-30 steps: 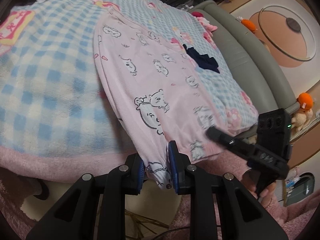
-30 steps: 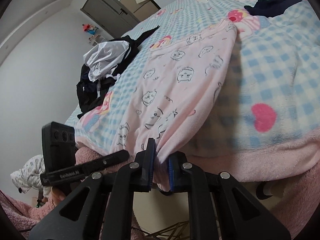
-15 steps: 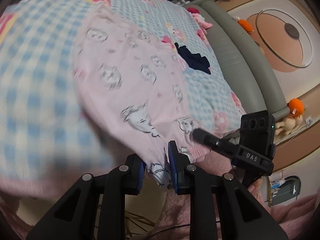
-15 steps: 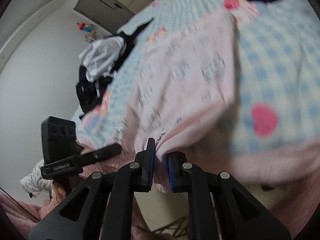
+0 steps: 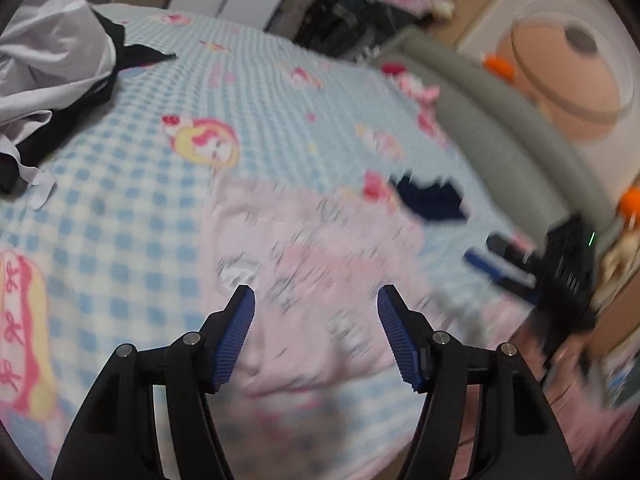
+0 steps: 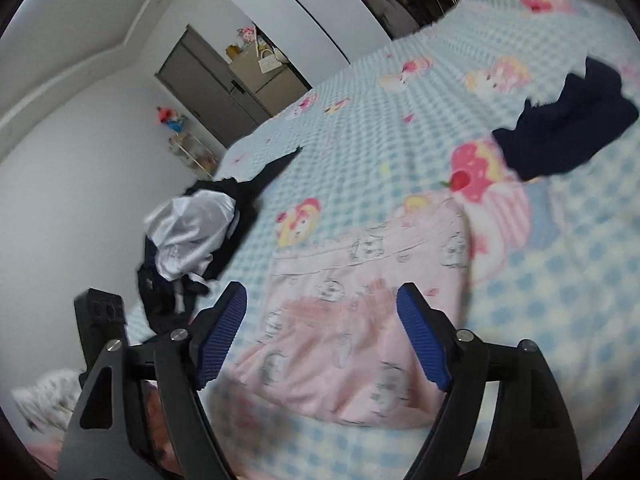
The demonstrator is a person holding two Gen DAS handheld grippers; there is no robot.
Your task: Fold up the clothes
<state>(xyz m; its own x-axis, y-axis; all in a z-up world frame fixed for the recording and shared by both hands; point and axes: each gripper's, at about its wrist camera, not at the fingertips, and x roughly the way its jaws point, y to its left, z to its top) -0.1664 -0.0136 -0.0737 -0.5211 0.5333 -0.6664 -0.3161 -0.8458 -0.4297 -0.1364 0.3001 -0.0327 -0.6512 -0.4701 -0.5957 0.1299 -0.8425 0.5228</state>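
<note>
Blue-checked bedding [image 5: 132, 184] carries a dark-and-white clothes heap [image 5: 48, 64] toward its left edge and the pink printed garment [image 5: 320, 280] near the front edge. Left gripper [image 5: 312, 300] and right gripper [image 6: 322, 300] hover just over its doubled near hem, jaws opening, nothing between them. Its long axis runs away from both, neither hand nearer.

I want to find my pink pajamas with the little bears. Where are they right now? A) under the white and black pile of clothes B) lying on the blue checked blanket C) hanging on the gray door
B: the pink pajamas lie spread on the blue checked blanket.
</note>
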